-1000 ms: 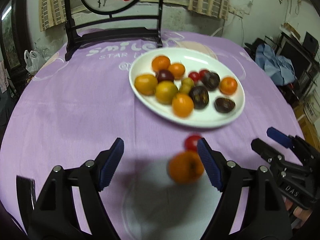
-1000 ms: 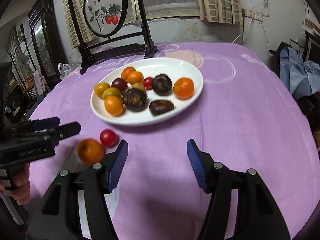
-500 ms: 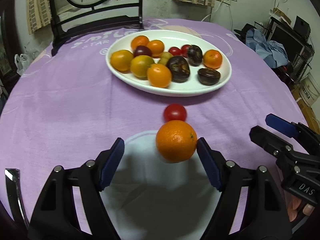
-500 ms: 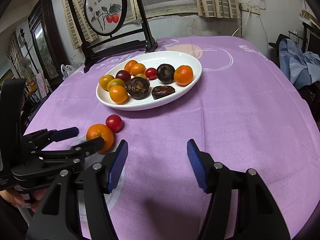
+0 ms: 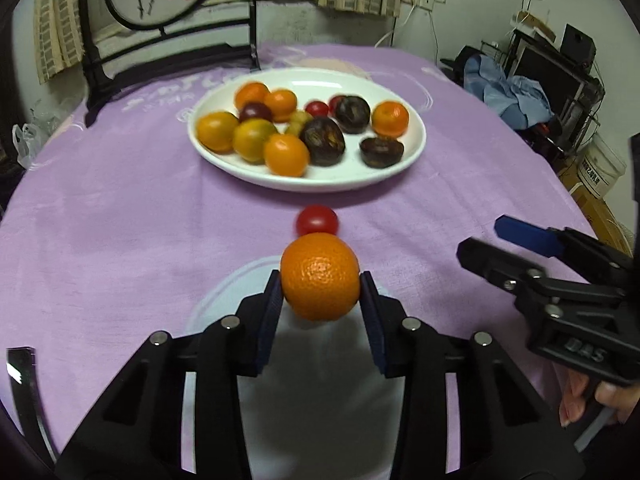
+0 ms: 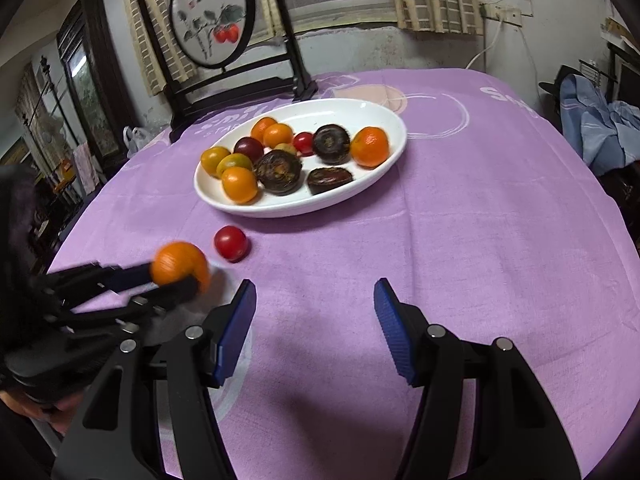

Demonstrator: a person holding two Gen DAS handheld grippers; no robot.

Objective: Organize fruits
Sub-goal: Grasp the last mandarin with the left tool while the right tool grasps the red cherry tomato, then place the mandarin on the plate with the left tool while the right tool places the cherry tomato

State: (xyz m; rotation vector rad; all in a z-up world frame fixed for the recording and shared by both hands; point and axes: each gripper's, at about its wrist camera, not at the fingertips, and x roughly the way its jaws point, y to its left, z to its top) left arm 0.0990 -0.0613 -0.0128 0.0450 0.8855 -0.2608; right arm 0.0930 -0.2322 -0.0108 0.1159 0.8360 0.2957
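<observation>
My left gripper [image 5: 320,294] is shut on an orange [image 5: 319,276], held just above the purple cloth. The same orange [image 6: 180,263] shows in the right wrist view at the left, between the left gripper's fingers. A red cherry tomato [image 5: 317,220] lies on the cloth just beyond it, also in the right wrist view [image 6: 231,243]. A white oval plate [image 5: 412,148] behind holds several oranges, dark fruits and small tomatoes; it also shows in the right wrist view [image 6: 384,120]. My right gripper [image 6: 316,312] is open and empty over the cloth, right of the orange.
A black-framed round painted screen [image 6: 212,28] stands at the table's far edge. The round table's purple cloth [image 6: 480,208] spreads to the right. Blue clothes [image 5: 508,92] and clutter lie beyond the right edge.
The left gripper closed on the orange, which lay loose between its open fingers before. The right gripper stayed open and hardly moved.
</observation>
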